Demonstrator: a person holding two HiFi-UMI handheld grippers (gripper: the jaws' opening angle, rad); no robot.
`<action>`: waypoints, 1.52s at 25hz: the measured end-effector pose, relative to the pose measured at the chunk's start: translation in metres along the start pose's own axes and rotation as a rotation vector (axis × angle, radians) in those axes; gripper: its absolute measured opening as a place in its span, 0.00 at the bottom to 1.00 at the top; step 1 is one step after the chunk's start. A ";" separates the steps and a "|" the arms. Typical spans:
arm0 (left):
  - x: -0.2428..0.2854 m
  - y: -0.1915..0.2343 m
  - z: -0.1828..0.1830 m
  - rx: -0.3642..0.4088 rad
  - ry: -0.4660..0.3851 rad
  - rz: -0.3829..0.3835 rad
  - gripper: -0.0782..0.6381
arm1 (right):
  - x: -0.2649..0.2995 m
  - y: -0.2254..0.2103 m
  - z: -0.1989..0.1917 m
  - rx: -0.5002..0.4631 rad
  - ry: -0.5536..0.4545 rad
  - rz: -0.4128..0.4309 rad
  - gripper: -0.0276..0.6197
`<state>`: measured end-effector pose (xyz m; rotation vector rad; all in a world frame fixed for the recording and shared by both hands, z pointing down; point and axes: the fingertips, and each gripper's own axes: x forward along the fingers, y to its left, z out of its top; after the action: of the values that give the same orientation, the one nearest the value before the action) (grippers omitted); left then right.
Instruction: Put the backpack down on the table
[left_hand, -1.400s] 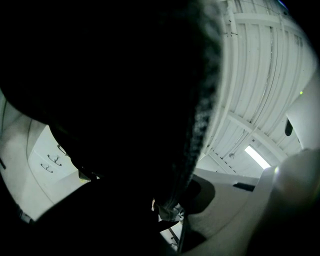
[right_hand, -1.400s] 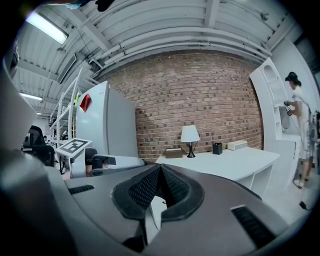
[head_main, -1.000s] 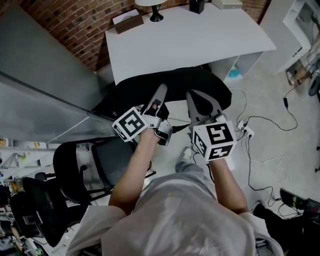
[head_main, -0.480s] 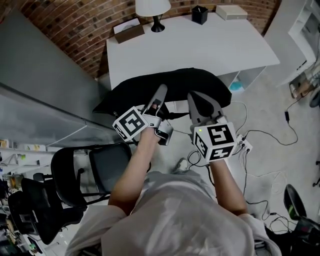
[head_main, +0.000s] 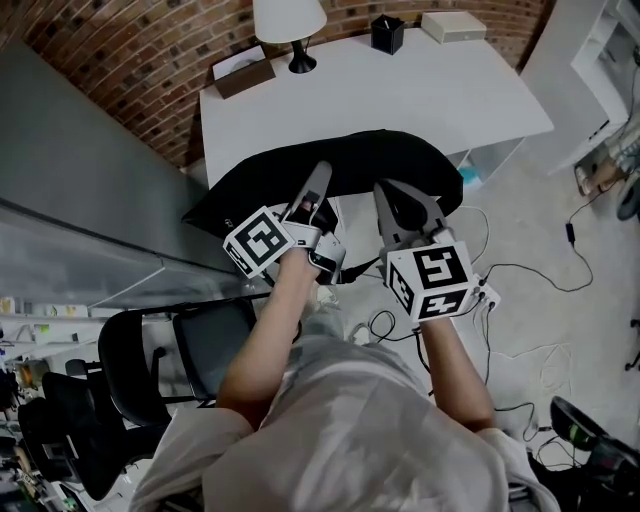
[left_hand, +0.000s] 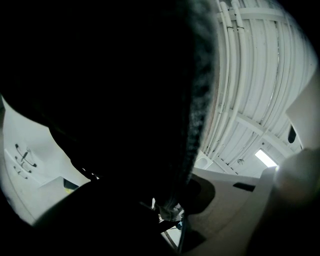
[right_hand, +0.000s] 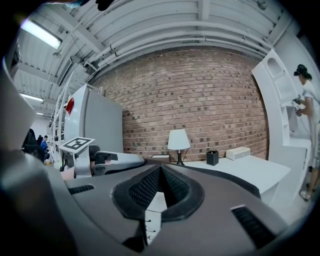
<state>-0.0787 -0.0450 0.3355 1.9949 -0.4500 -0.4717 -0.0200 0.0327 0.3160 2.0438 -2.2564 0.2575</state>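
Both grippers have carried the black backpack (head_main: 350, 160) forward since the earlier frames. Its far side now overlaps the near edge of the white table (head_main: 400, 90) in the upper middle of the head view; whether it rests there cannot be told. Left of centre, the left gripper (head_main: 321, 176) pinches the backpack's dark fabric, which fills most of the left gripper view. Right of centre, the right gripper (head_main: 388, 190) has its jaw tips pressed together on the backpack's upper edge. Along the table's far side stand a brown box (head_main: 243, 72), a lamp (head_main: 290, 25), a black pen cup (head_main: 386, 34) and a white box (head_main: 452, 25).
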 end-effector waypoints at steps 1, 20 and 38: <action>0.005 0.002 0.000 -0.002 0.004 0.001 0.21 | 0.003 -0.004 0.000 -0.001 0.001 -0.006 0.05; 0.123 0.070 0.062 -0.060 0.064 0.002 0.21 | 0.132 -0.069 0.021 -0.018 0.042 -0.092 0.05; 0.192 0.098 0.103 -0.102 0.091 -0.043 0.21 | 0.211 -0.095 0.041 -0.054 0.052 -0.115 0.05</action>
<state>0.0222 -0.2608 0.3532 1.9215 -0.3215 -0.4206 0.0546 -0.1902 0.3195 2.1042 -2.0841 0.2359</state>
